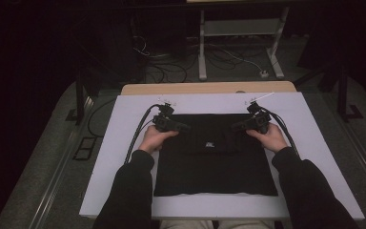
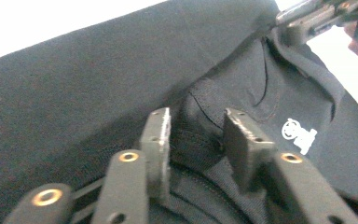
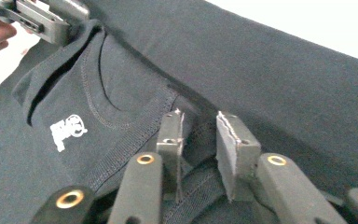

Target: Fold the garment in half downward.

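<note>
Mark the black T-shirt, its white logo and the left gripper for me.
black T-shirt (image 1: pixel 214 171): high view, on the flat lower body panel.
white logo (image 2: pixel 299 134): left gripper view, on the print below the collar.
left gripper (image 2: pixel 196 133): left gripper view, midway between its fingertips, where bunched fabric sits.

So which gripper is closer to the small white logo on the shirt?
Right, though only slightly. In the high view the white logo lies a little right of the shirt's middle; the right gripper sits up and right of it, the left gripper up and left.
</note>
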### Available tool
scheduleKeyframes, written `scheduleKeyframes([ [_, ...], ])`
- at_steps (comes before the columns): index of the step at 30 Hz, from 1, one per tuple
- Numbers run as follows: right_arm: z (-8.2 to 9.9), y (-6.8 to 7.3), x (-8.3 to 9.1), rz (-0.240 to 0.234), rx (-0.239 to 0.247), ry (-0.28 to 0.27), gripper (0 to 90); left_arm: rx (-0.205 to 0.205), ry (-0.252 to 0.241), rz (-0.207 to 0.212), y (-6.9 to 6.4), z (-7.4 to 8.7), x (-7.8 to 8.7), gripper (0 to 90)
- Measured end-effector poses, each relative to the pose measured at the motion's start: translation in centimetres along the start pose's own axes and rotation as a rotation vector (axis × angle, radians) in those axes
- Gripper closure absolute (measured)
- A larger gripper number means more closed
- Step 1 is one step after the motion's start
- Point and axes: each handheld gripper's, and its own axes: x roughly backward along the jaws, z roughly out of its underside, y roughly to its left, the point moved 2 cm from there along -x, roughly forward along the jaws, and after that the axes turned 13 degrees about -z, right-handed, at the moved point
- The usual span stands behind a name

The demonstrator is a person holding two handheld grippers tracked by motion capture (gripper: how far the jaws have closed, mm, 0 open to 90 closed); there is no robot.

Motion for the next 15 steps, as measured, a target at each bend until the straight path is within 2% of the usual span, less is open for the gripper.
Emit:
scheduleKeyframes([
  [3, 0.0, 0.1, 0.0, 0.012, 0.015, 0.008, 82.0, 0.007, 0.012, 0.005, 0.0, 0.1, -0.1, 72.7],
  [6, 0.0, 0.2, 0.0, 0.025, 0.026, 0.011, 84.7, 0.010, 0.026, 0.018, -0.1, 0.2, -0.3, 79.4],
  [11, 0.0, 0.5, 0.3, 0.011, 0.027, 0.008, 86.1, 0.020, 0.030, 0.034, -0.1, 0.1, 0.1, 81.7],
  [15, -0.1, 0.7, 0.8, -0.024, 0.023, -0.016, 86.5, 0.008, 0.019, 0.036, -0.3, -0.1, 0.7, 82.2],
])
